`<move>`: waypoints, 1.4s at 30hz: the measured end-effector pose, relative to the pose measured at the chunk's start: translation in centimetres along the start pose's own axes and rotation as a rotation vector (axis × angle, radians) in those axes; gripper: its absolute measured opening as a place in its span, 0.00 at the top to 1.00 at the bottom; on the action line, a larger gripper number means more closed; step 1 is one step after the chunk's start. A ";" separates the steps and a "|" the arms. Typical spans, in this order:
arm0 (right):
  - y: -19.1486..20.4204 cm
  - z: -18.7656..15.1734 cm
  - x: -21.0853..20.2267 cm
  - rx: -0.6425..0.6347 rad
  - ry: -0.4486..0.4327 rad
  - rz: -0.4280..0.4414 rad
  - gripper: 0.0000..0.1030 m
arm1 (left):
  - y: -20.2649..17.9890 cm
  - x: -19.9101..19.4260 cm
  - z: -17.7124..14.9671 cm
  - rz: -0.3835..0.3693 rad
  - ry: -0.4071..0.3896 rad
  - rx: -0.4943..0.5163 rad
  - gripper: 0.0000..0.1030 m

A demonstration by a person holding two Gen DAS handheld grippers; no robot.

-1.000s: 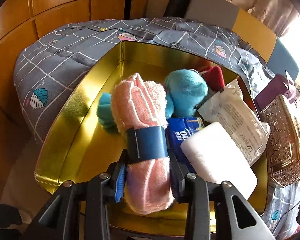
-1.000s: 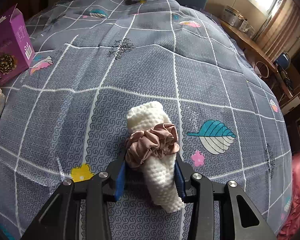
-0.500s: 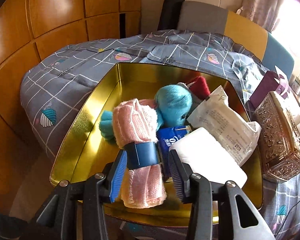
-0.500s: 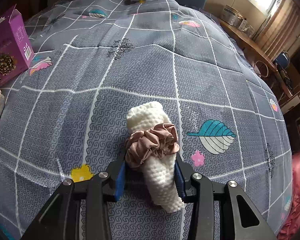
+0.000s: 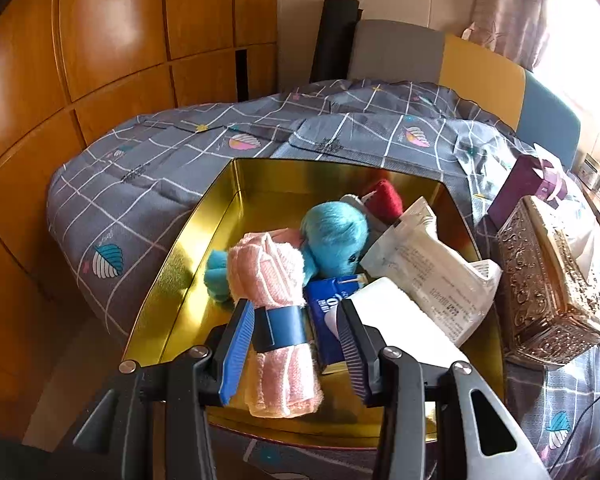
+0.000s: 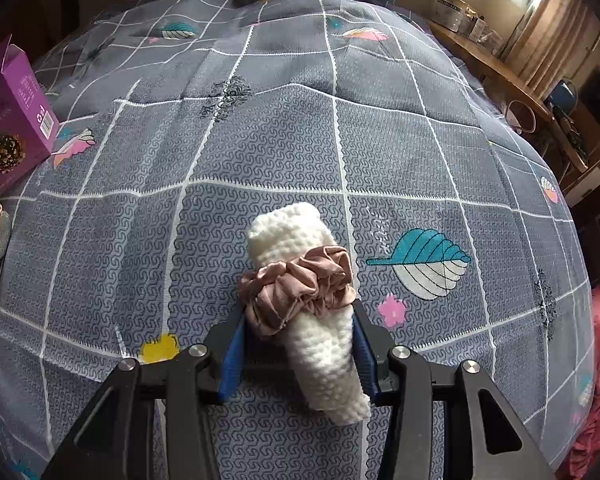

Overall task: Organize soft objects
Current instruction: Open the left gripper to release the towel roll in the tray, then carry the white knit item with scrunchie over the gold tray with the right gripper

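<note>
- Left tongs (image 5: 296, 344): jaws have just been opening and stand partly apart, gripping nothing; the pink rolled towel (image 5: 278, 312) lies between and below them, clear of both pads.
- Pink rolled towel: in the gold tin (image 5: 168, 276), just ahead of the left tongs, bound by a blue band (image 5: 280, 330). Judged light, soft and springy; the band is the firm place to take it, since the loose ends would squash and slide.
- Other tin contents, ahead and right of the left tongs: blue plush toy (image 5: 334, 238), white packet (image 5: 428, 276), white block (image 5: 396, 320), blue carton (image 5: 330, 312).
- Right tongs (image 6: 298, 354): jaws have just been opening slightly; pads sit at the flanks of the white knitted roll (image 6: 316, 320), apparently still touching it.
- White knitted roll: on the grey bedspread (image 6: 260, 140), between the right jaws, ringed by a brown scrunchie (image 6: 296, 284). Judged light and compressible; grip just behind the scrunchie, which may slip off.
</note>
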State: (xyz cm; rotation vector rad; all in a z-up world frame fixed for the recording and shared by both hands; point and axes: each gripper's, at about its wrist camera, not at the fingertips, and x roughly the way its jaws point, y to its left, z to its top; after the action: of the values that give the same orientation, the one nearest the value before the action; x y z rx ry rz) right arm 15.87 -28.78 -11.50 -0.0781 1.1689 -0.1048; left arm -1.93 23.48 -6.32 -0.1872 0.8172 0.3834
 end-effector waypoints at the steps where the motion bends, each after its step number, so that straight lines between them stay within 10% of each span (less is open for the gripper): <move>1: 0.0 0.0 -0.1 -0.001 0.002 0.004 0.53 | -0.2 -0.2 0.1 0.000 -0.006 0.007 0.58; 8: 0.0 0.1 -0.8 -0.013 -0.025 0.018 0.43 | -1.4 -0.8 0.3 -0.020 -0.014 0.034 0.58; 14: -0.7 0.1 -0.5 0.008 -0.010 0.033 0.63 | -2.2 -0.9 0.2 -0.038 -0.013 0.050 0.58; 42: 2.5 6.1 -3.3 0.074 -0.068 0.078 0.68 | -1.9 -0.9 0.1 -0.120 -0.014 0.067 0.58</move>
State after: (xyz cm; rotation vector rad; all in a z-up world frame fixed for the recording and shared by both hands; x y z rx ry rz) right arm 20.33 -25.84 -6.36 0.0291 1.0972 -0.0764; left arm -1.63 21.54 -5.57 -0.1700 0.7997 0.2433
